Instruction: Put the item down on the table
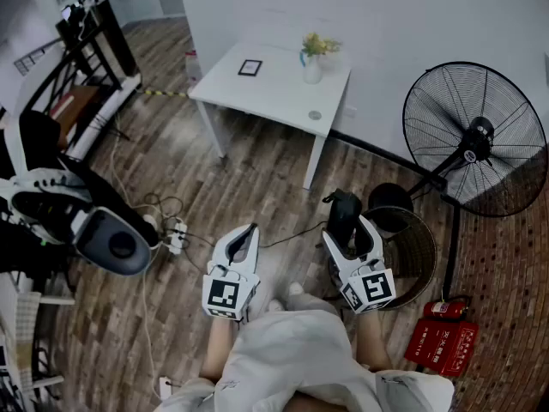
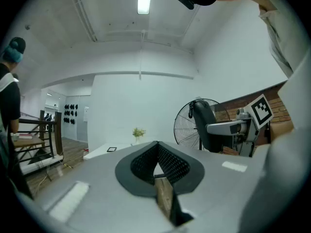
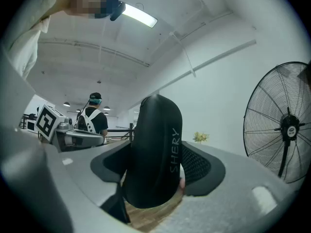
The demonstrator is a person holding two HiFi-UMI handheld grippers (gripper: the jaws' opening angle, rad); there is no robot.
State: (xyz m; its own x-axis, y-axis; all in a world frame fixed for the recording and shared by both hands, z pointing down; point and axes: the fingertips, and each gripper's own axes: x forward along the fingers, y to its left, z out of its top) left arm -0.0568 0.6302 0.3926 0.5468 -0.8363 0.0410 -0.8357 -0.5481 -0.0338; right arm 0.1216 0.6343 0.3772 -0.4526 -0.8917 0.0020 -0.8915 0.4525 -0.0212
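Right gripper is clamped on a black case, its jaws spread wide around it. It holds the case over the wood floor, well apart from the white table farther ahead. Left gripper has its jaws together with nothing between them, near the right one and also over the floor.
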